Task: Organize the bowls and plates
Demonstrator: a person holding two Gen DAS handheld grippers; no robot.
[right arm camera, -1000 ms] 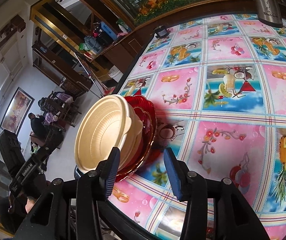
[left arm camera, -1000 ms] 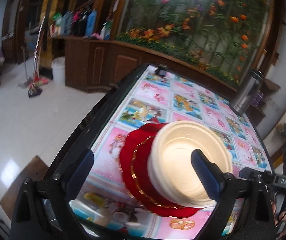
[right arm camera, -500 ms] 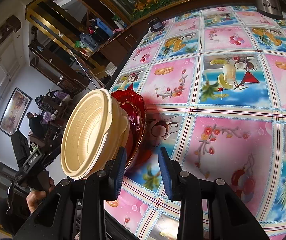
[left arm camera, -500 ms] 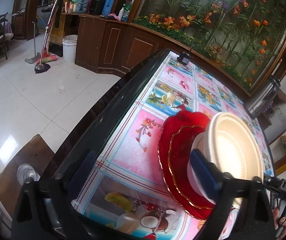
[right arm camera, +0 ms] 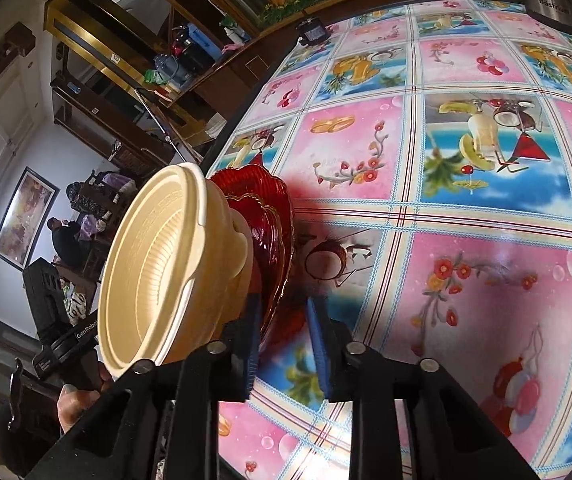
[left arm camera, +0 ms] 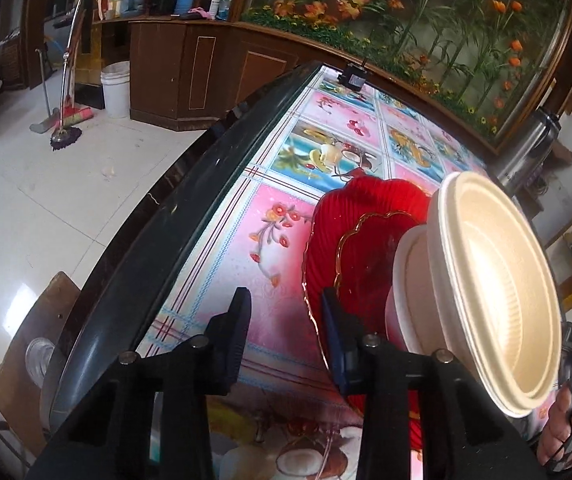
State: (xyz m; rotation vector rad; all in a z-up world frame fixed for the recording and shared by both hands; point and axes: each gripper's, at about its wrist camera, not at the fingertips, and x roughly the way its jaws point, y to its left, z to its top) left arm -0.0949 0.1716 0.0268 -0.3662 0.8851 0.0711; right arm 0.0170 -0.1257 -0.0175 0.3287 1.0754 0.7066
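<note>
Two cream bowls (left arm camera: 482,280) sit nested on stacked red plates (left arm camera: 358,236) near the table's near-left edge. The smaller upper plate has a gold rim. My left gripper (left arm camera: 286,340) has its jaws narrowed around the near edge of the red plates, with the bowls to its right. In the right wrist view the bowls (right arm camera: 158,276) and red plates (right arm camera: 270,216) sit at the left. My right gripper (right arm camera: 282,344) has its jaws narrowed around the opposite edge of the plates. Whether either grips the plates firmly is unclear.
The table (right arm camera: 446,160) has a pink and blue fruit-print cloth under glass and a dark rim (left arm camera: 206,184). A steel thermos (left arm camera: 526,152) stands at the far right. A small black device (left arm camera: 354,78) sits at the far edge. A wooden stool (left arm camera: 34,344) is below left.
Both grippers have narrowed their jaws and moved in on the rims of the red plates from opposite sides. The stack now sits closer to both cameras.
</note>
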